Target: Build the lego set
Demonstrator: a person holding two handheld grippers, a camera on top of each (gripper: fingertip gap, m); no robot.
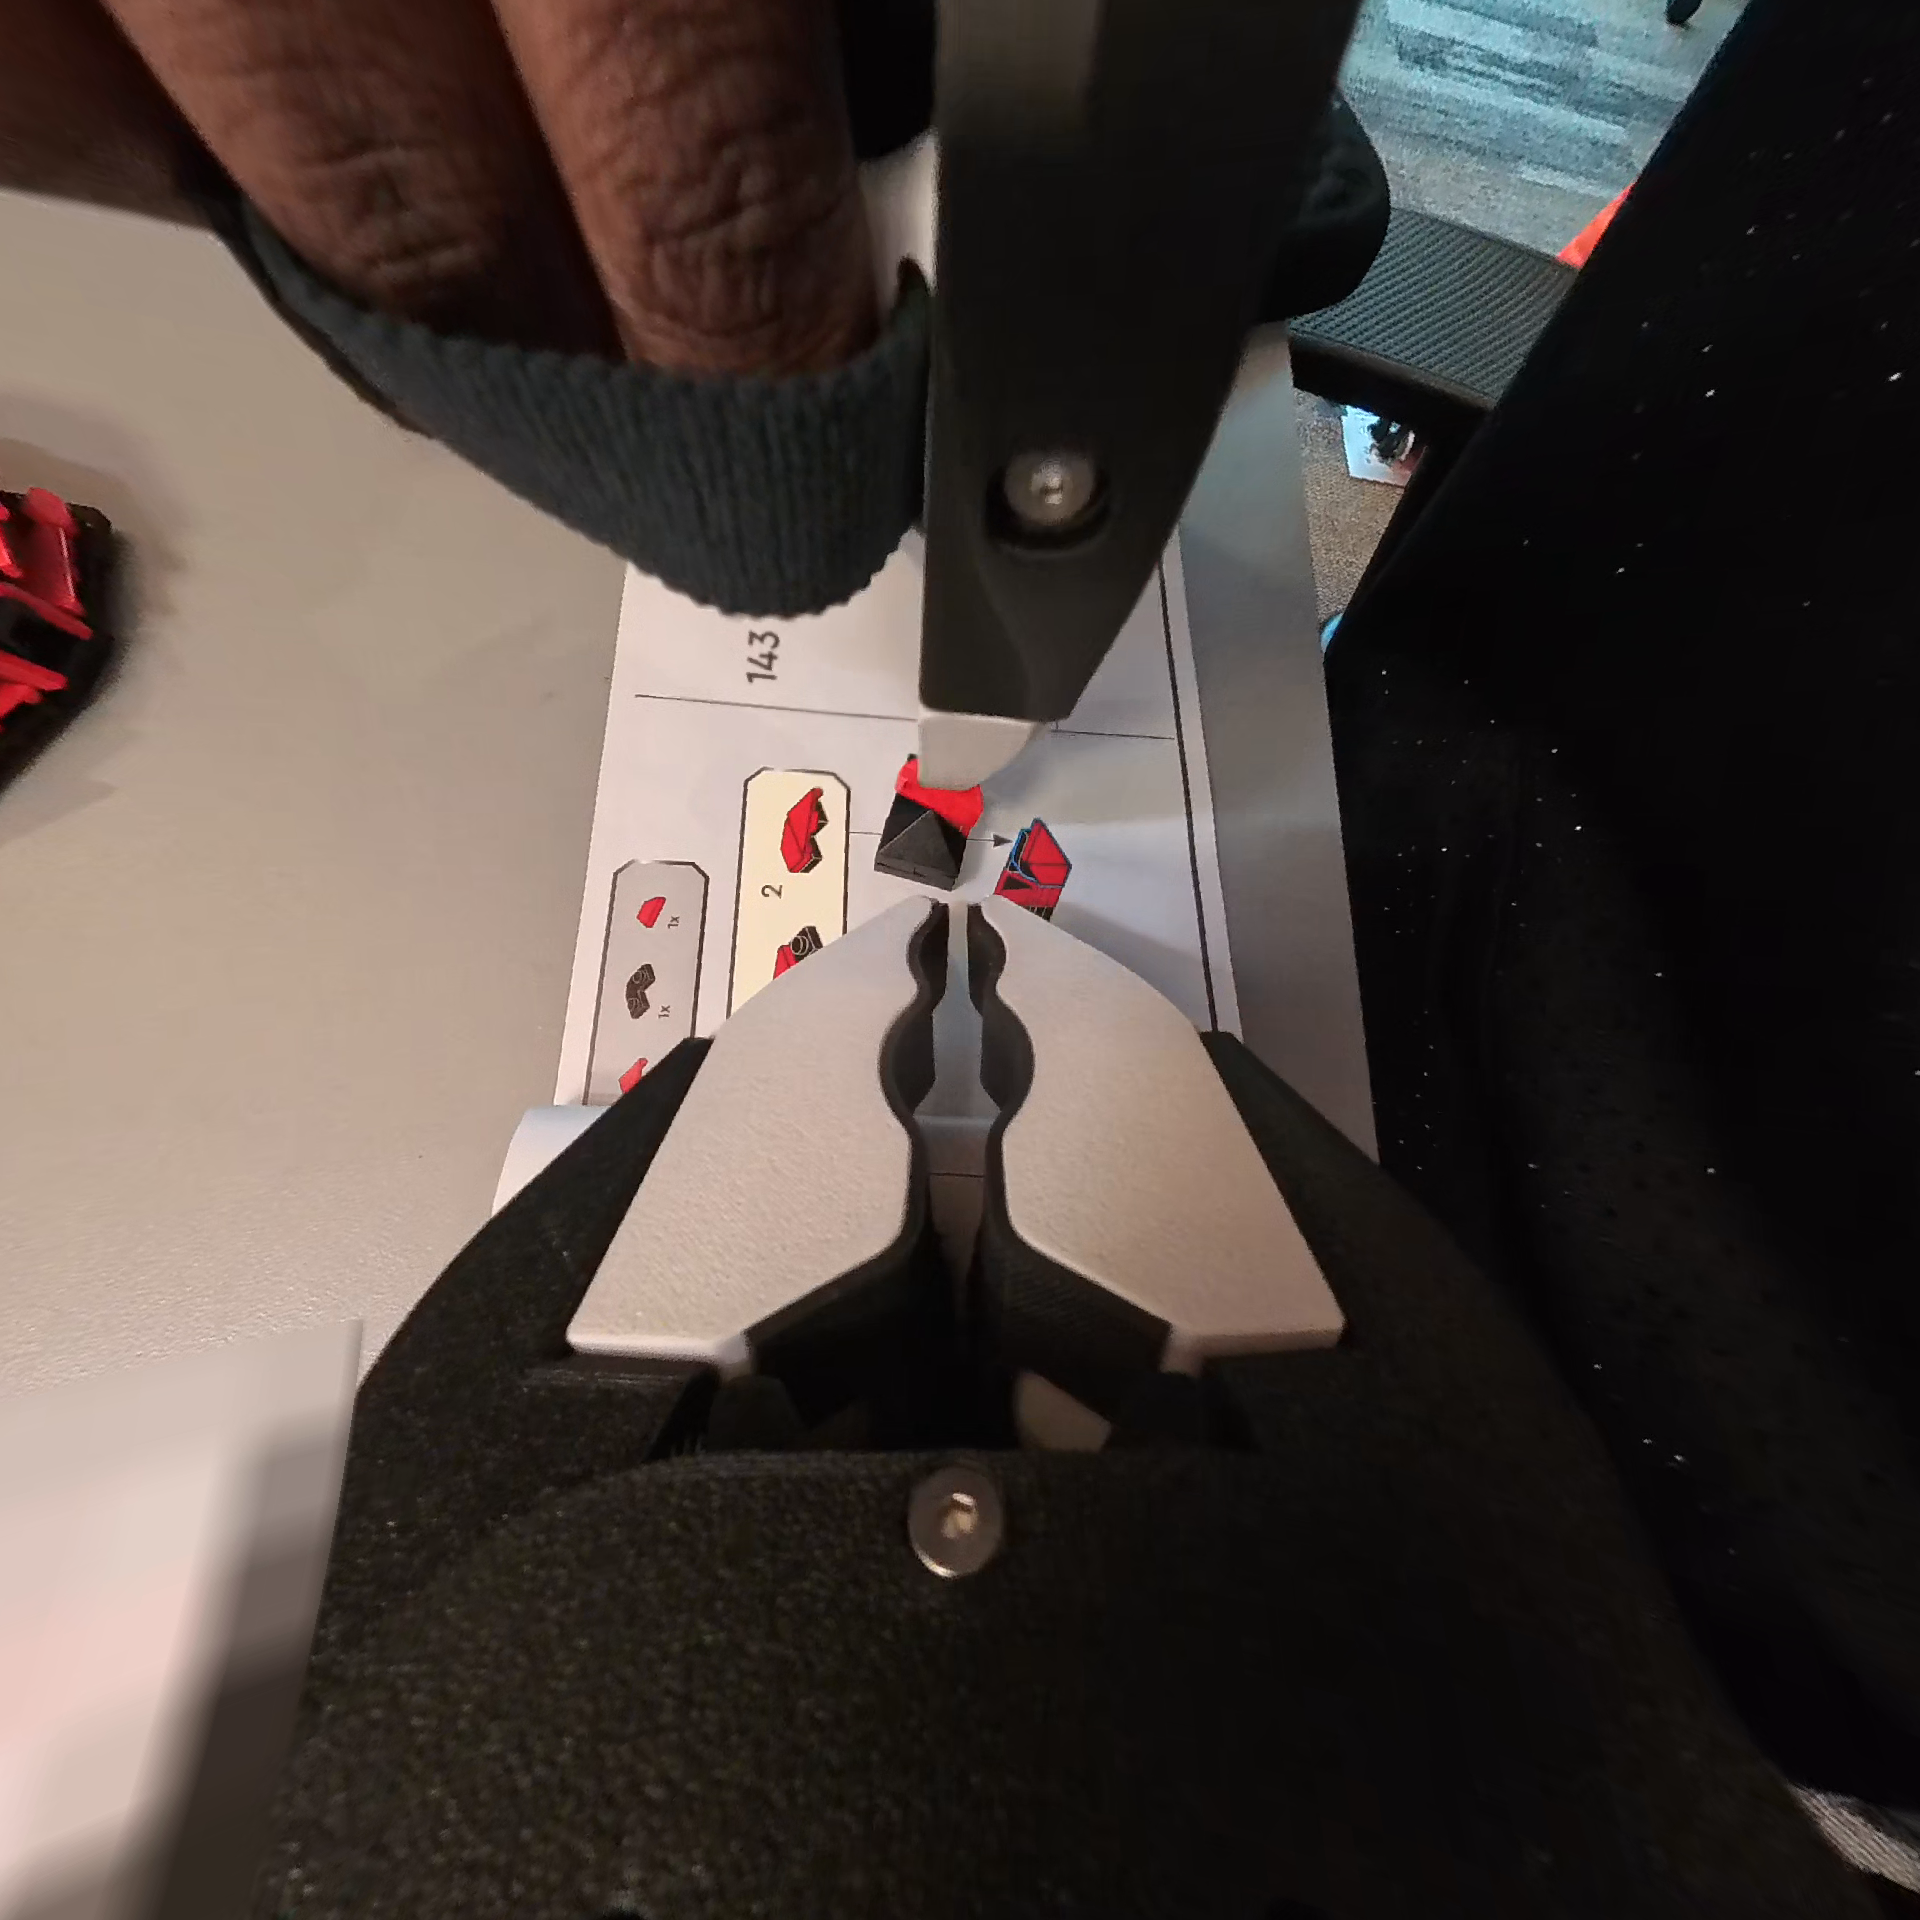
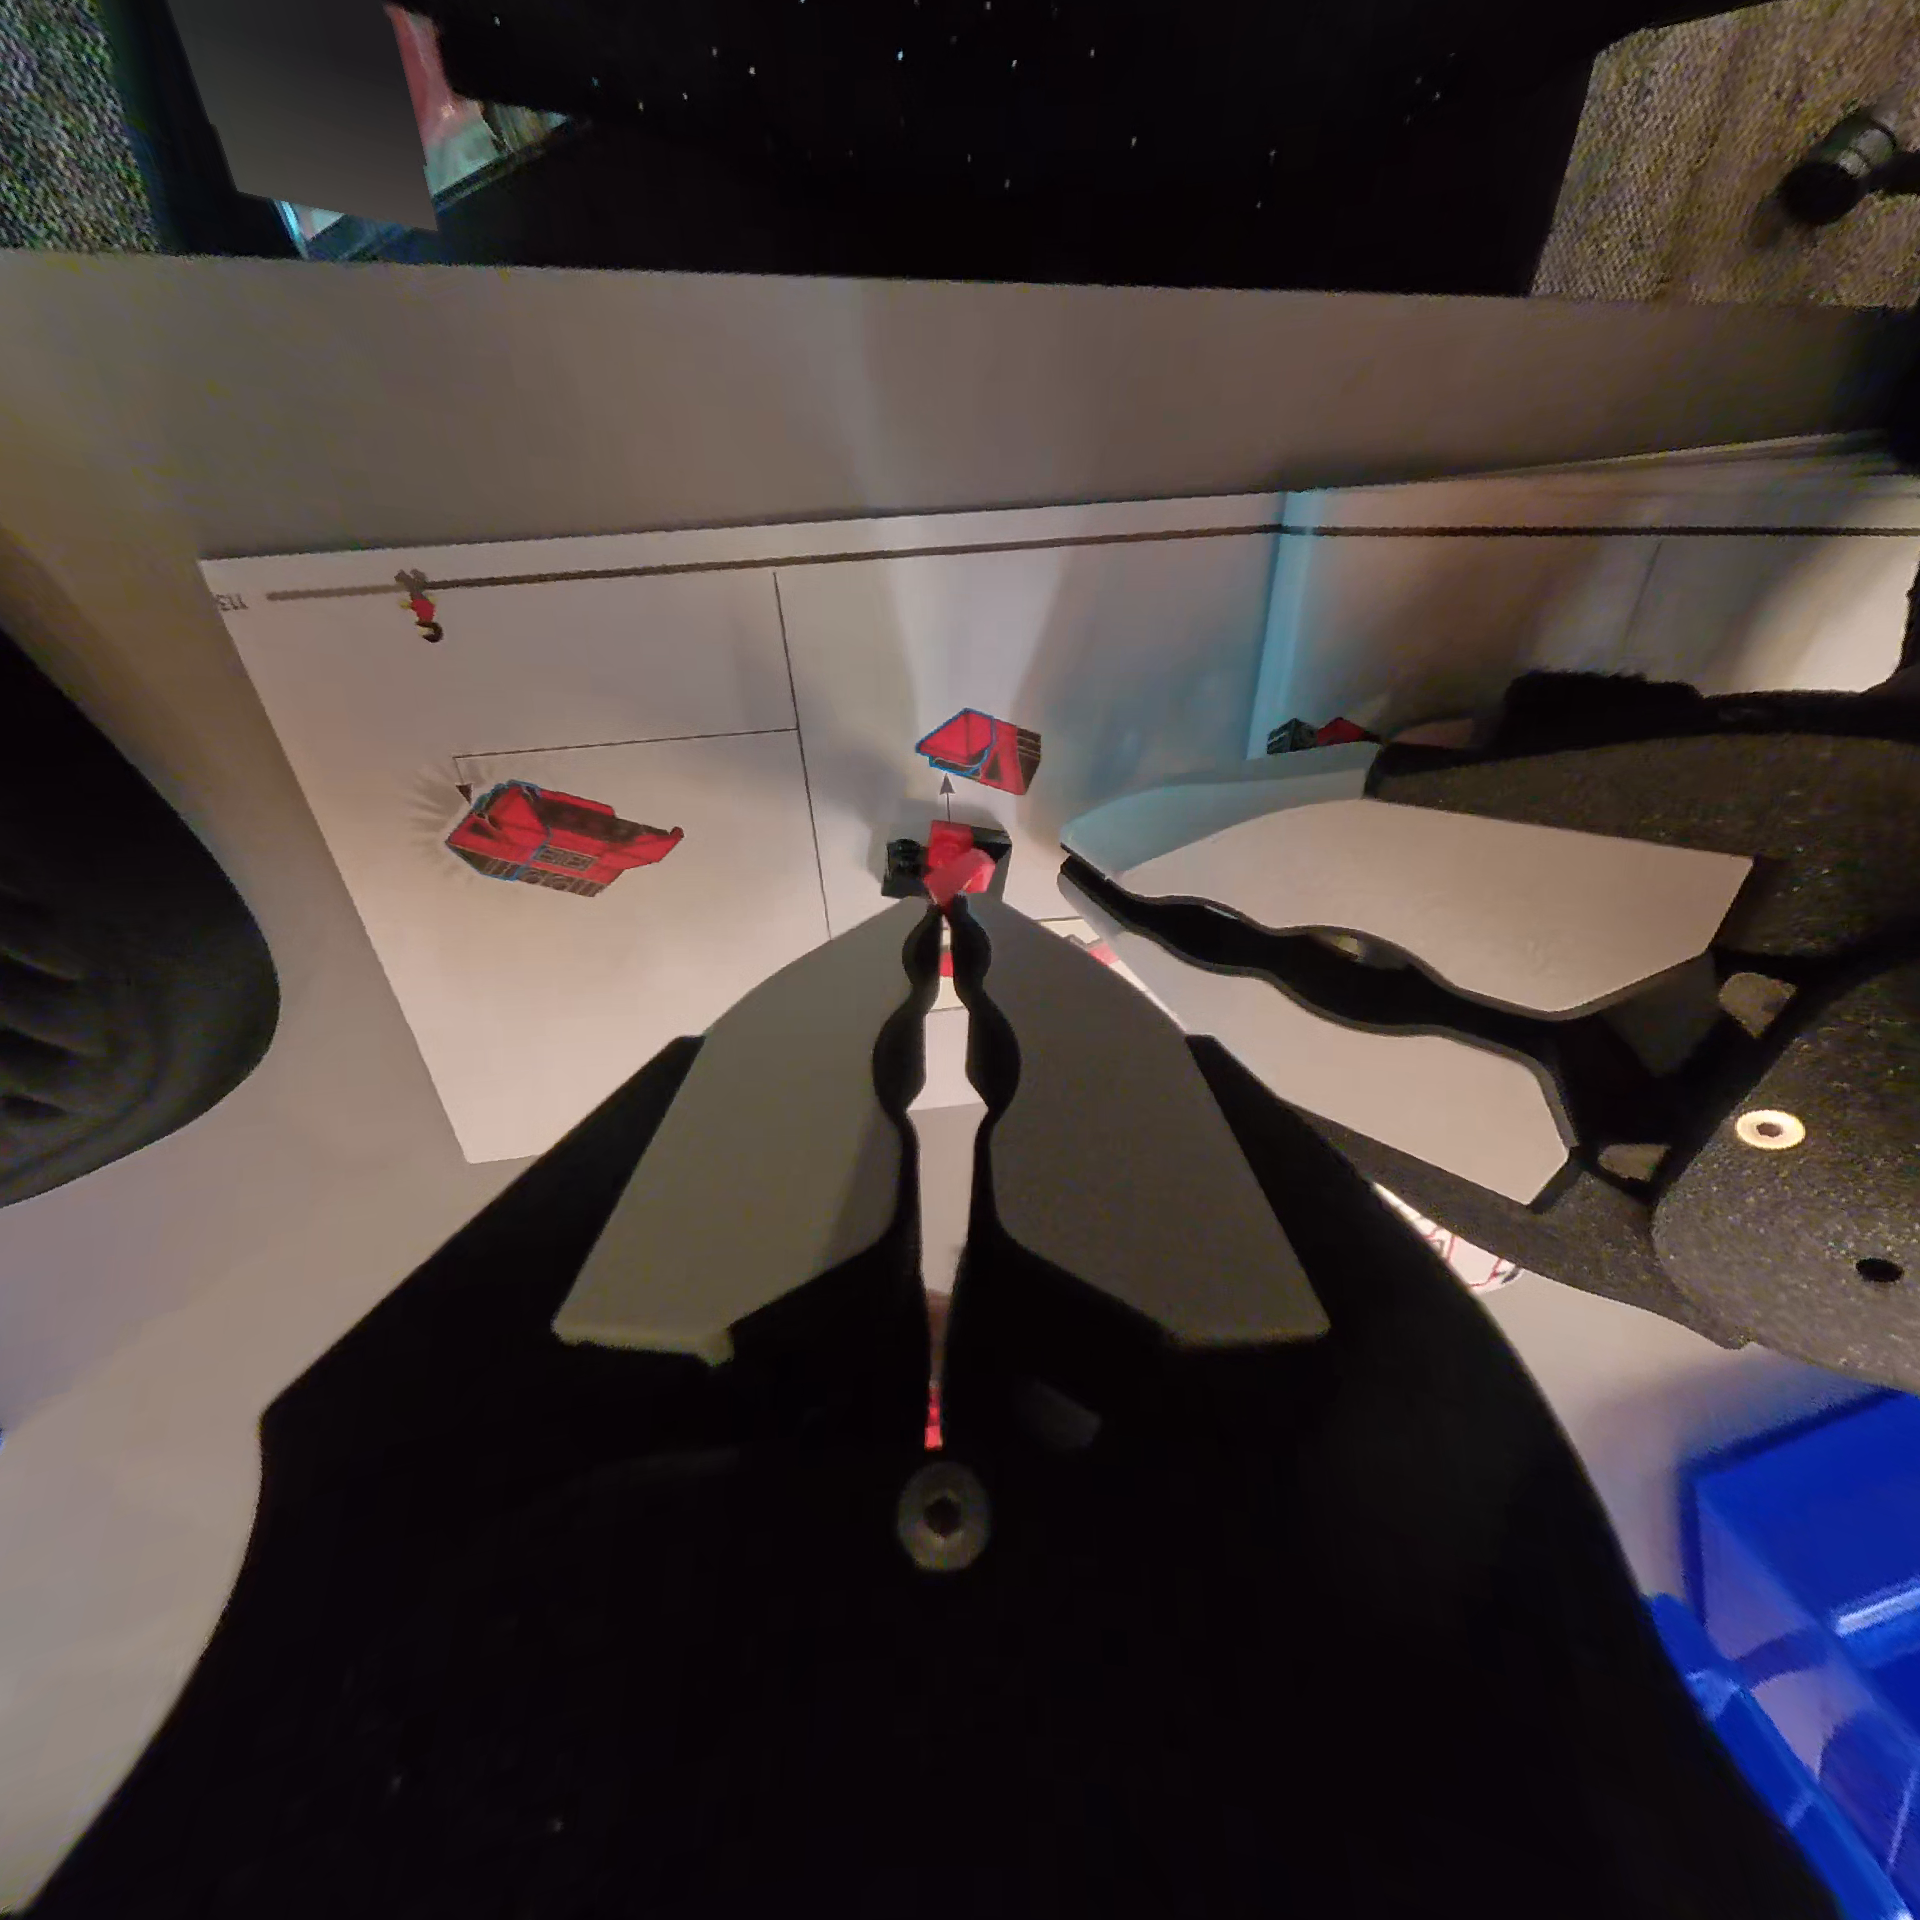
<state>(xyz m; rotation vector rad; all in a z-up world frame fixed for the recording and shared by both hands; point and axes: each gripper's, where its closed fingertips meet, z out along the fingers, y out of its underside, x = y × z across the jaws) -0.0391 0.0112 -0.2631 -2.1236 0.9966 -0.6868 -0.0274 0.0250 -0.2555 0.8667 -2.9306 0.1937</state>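
Observation:
A small black lego piece (image 1: 920, 847) lies on the open instruction booklet (image 1: 686, 665). A small red lego piece (image 1: 948, 802) sits tilted on top of it. My right gripper (image 2: 943, 914) is shut on the red piece (image 2: 951, 864) and holds it against the black piece (image 2: 900, 871). In the left wrist view the right gripper (image 1: 971, 764) comes down from above. My left gripper (image 1: 956, 909) is shut and empty, with its tips just short of the black piece. In the right wrist view the left gripper (image 2: 1070, 852) reaches in from the right.
A partly built red and black lego model (image 1: 42, 623) lies on the white table (image 1: 312, 831) at the left. A blue bin (image 2: 1818, 1558) stands at the lower right of the right wrist view. The table edge and a dark chair (image 1: 1662, 935) are close beside the booklet. Left and right tips are no more than a few centimetres apart.

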